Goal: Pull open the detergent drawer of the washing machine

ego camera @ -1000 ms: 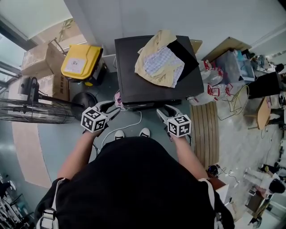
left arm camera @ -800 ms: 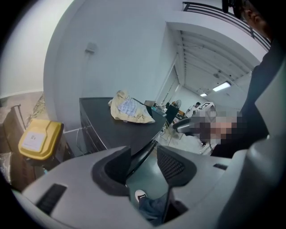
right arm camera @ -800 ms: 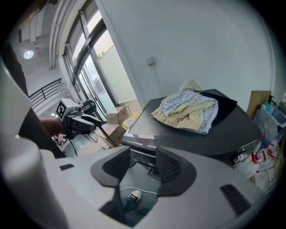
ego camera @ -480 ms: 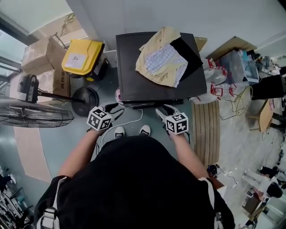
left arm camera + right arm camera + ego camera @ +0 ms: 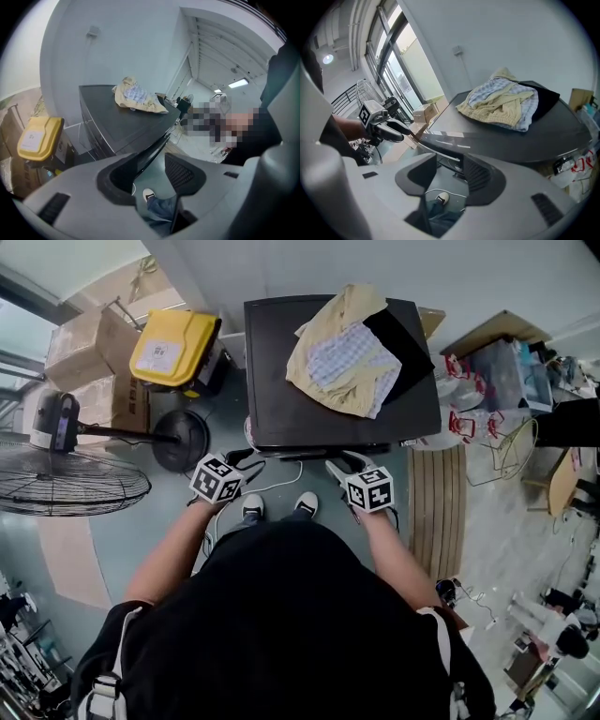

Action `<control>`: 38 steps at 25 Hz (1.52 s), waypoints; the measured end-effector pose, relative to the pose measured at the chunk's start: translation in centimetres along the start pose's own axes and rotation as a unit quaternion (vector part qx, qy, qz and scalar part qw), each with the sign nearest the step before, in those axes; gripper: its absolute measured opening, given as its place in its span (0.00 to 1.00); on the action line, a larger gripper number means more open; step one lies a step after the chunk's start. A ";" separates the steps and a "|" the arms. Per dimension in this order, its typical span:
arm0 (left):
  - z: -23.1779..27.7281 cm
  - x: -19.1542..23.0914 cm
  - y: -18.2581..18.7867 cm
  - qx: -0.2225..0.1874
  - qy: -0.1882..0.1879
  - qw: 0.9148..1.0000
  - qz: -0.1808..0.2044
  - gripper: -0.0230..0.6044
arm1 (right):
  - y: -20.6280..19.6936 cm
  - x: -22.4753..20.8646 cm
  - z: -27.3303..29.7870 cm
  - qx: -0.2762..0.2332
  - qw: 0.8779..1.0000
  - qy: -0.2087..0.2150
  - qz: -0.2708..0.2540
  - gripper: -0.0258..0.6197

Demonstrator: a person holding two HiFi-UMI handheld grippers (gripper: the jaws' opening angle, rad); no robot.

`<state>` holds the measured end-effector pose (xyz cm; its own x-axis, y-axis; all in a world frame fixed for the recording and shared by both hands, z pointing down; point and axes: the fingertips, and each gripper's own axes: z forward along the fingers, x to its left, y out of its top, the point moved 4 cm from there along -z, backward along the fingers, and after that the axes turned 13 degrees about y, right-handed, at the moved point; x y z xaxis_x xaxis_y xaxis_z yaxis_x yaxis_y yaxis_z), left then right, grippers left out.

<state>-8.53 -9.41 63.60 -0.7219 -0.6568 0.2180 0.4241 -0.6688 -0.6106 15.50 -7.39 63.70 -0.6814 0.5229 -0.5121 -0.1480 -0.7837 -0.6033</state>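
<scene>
The washing machine (image 5: 319, 399) is a dark box against the wall, seen from above, with a yellow and checked heap of clothes (image 5: 345, 354) on its lid. Its front face and detergent drawer are hidden under the lid's front edge in the head view. My left gripper (image 5: 246, 458) is open at the machine's front left corner. In the left gripper view the lid's front edge (image 5: 154, 143) runs into the gap of the left gripper (image 5: 150, 171). My right gripper (image 5: 344, 464) is open at the front right. The right gripper (image 5: 449, 176) sits just short of the front edge (image 5: 445, 139), empty.
A yellow bin (image 5: 173, 348) and cardboard boxes (image 5: 94, 357) stand left of the machine. A floor fan (image 5: 66, 488) with a round base (image 5: 181, 439) is nearer. A white cable (image 5: 272, 489) lies by the person's shoes (image 5: 251, 508). A slatted wooden board (image 5: 436, 512) and bags (image 5: 464, 404) lie right.
Both grippers have edged in toward the machine's front edge, the left one also shifting right. Both stay open.
</scene>
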 end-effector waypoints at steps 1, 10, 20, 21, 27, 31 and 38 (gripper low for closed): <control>0.3 -0.1 -0.2 0.004 0.000 1.000 0.001 0.34 | -0.1 -0.1 0.2 0.002 1.000 0.002 0.001 0.32; 2.5 -0.1 -1.6 0.035 -0.004 0.999 -0.011 0.34 | -0.9 -1.1 1.7 0.022 1.000 0.015 0.005 0.32; 4.2 0.8 -3.0 0.057 0.006 0.998 -0.015 0.34 | -2.1 -2.0 3.3 0.040 0.999 0.021 0.014 0.31; 4.3 0.9 -3.1 0.058 0.007 0.998 -0.015 0.34 | -2.2 -2.1 3.3 0.041 0.999 0.021 0.014 0.31; 4.9 1.2 -3.4 0.062 0.012 0.998 -0.014 0.33 | -2.4 -2.5 4.0 0.048 0.998 0.027 0.013 0.30; 5.3 1.2 -3.5 0.065 0.015 0.998 -0.009 0.33 | -2.4 -2.6 4.5 0.052 0.998 0.032 0.013 0.29; 5.8 1.3 -4.0 0.068 0.021 0.997 0.003 0.31 | -2.8 -2.8 5.2 0.056 0.998 0.037 0.015 0.28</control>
<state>-7.97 -9.65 70.72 -0.7397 -0.6483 0.1803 0.4971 -0.7071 -0.5030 14.09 -8.37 69.96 -0.6321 0.5195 -0.5750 -0.2107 -0.8293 -0.5176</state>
